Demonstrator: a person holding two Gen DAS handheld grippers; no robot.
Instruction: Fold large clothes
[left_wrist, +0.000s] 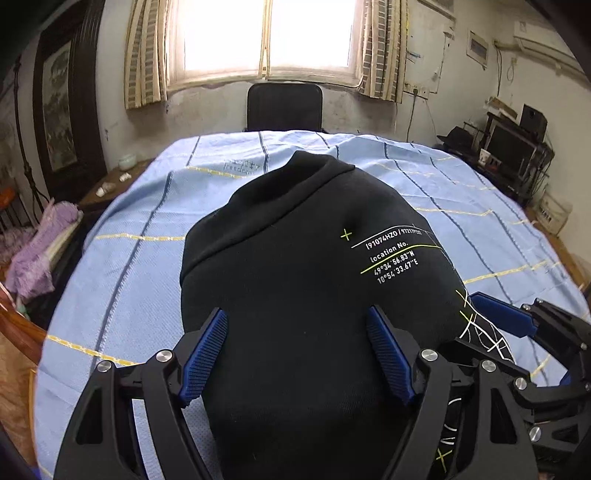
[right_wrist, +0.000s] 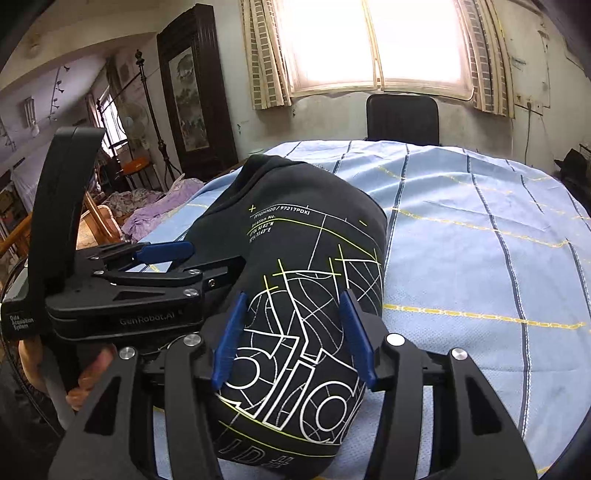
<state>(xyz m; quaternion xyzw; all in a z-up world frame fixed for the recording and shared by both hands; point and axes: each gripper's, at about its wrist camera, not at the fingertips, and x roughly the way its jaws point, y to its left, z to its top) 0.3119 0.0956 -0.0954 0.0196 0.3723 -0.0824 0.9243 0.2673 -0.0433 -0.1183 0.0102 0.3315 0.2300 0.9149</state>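
A black folded garment (left_wrist: 288, 258) with white and yellow line print lies on the table's light blue striped cloth (left_wrist: 129, 258). My left gripper (left_wrist: 297, 350) hovers open over its plain near part, one blue pad at the garment's left edge, the other above the fabric. My right gripper (right_wrist: 293, 339) is over the printed end of the garment (right_wrist: 314, 258). Its jaws are closing, with fabric running under and beyond both pads and not pinched. The right gripper's blue finger (left_wrist: 502, 315) shows at the garment's right side in the left wrist view.
A black chair (left_wrist: 284, 107) stands at the table's far edge under a bright window. A purple cloth pile (left_wrist: 33, 251) lies off the left side and a shelf with a monitor (left_wrist: 513, 147) stands at the right. A hand (right_wrist: 88, 376) holds the left gripper's handle.
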